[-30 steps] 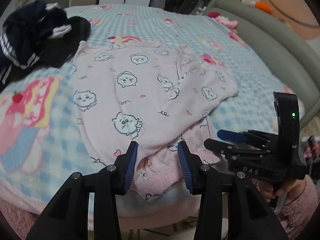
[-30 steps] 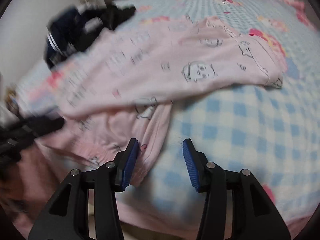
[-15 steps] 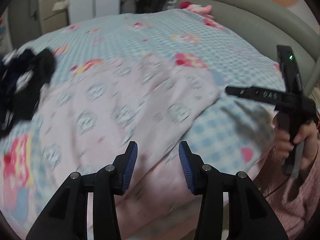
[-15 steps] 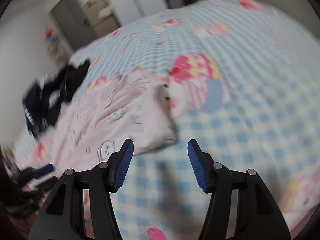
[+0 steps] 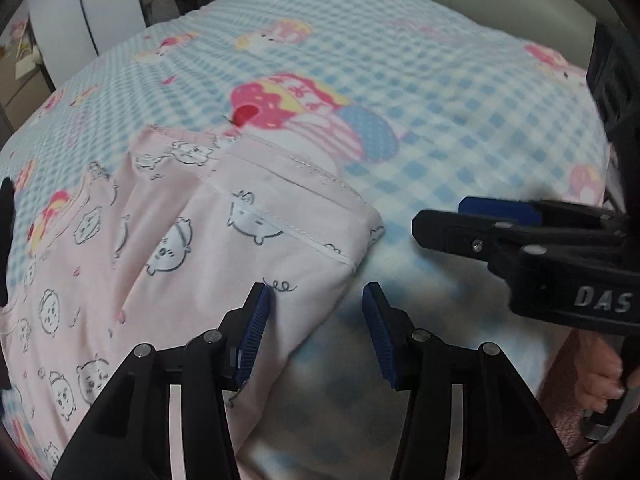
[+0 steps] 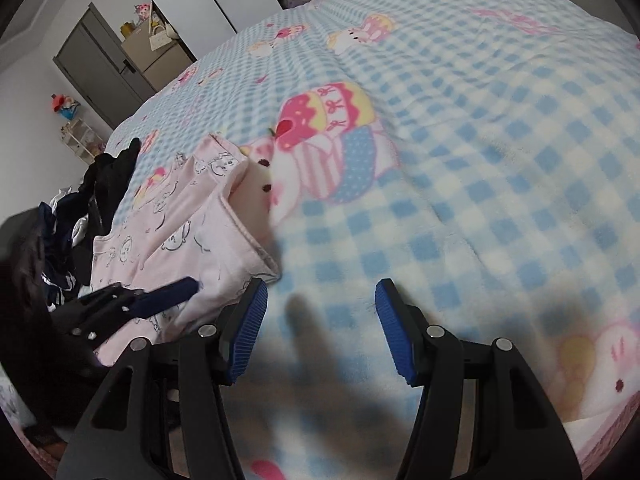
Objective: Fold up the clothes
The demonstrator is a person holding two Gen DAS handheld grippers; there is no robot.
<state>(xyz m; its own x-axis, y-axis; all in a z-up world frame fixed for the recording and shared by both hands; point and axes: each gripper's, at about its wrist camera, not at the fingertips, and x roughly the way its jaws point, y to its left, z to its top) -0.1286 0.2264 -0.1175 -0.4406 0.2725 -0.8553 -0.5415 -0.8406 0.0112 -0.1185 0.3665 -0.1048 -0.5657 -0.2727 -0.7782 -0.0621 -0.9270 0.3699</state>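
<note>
Pink cotton printed with little cartoon faces, the pyjama garment lies spread on the left part of the bed, over a blue-and-white checked blanket. Its stitched hem corner points right, towards bare blanket. Judging by this layout, the step in hand is taking up that right-hand edge for a fold; no fold looks finished yet.

In the left wrist view, the left hand-held gripper is spread wide and released, with its left pad over the cloth just near of the hem and its right pad over blanket; whether it touches the fabric I cannot tell. The right hand-held gripper is also wide apart and holds nothing, poised above bare blanket just right of the garment's corner.

The next move likely calls for both to come down on the hem edge, pinch it, then carry it leftwards across the garment. A dark clothes pile waits at the far left.
</note>
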